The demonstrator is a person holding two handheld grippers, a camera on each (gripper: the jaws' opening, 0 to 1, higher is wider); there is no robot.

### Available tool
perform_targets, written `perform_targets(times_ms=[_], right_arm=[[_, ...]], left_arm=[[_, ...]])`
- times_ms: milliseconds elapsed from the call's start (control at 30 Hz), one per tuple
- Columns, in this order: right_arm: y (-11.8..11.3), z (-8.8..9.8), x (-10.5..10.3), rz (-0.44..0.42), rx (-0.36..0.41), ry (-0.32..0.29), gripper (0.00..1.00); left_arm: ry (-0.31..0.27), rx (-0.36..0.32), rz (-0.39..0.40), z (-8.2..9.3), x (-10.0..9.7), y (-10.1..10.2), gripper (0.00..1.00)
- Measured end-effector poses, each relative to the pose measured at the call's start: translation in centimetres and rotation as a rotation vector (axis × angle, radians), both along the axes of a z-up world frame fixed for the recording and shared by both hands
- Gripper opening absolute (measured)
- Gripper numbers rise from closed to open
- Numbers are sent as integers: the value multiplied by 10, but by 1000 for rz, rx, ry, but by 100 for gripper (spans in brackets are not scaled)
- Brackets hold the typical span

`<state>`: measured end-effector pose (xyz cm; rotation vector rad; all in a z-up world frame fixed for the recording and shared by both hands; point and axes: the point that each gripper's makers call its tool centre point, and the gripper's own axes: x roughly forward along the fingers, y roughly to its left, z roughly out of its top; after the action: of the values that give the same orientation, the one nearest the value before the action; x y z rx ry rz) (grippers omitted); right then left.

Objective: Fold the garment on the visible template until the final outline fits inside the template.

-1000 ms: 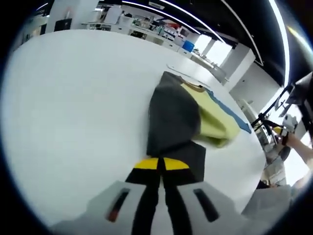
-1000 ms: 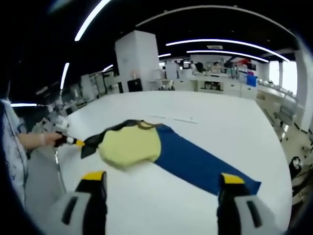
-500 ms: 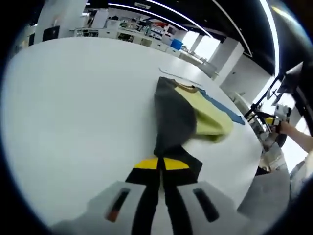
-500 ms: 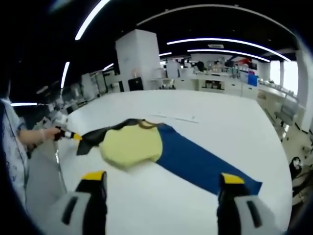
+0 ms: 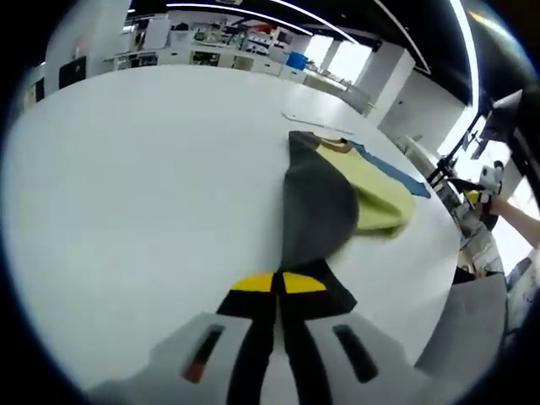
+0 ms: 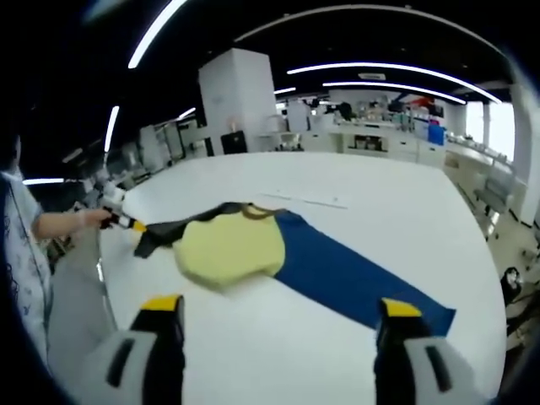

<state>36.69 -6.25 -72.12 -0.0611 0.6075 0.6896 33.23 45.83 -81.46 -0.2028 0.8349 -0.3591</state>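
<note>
My left gripper [image 5: 277, 285] is clenched on the dark sleeve end of the garment [image 5: 325, 202], jaws pressed together over the cloth at the near edge of the white table [image 5: 135, 169]. Compared with a second ago, the dark sleeve has stretched out longer and straighter from my jaws toward the collar, and the yellow body sits further right in the left gripper view. My right gripper [image 6: 274, 325] is released, its yellow-tipped jaws wide apart and holding nothing above the table. Beyond it lies the garment [image 6: 228, 247], yellow panel bunched over one end of the blue template [image 6: 354, 274], whose long strip runs out bare to the right. In the right gripper view the left gripper [image 6: 131, 224] now sits slightly higher and further right, sleeve pulled taut.
</note>
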Motion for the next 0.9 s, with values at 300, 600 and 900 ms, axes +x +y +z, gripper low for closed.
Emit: perform_targets(times_ms=[300,600,900], right_arm=[[-1,-2,-4,-18,0,4,95],[-2,-4,-1,-30,7,5,95],[-5,-9,-6,-49,7,22,95]], left_arm=[[37,55,2,-9,12,30,0],[73,120,-11,-25,58,88,0],[110,195,-20,-46,92,133,0]])
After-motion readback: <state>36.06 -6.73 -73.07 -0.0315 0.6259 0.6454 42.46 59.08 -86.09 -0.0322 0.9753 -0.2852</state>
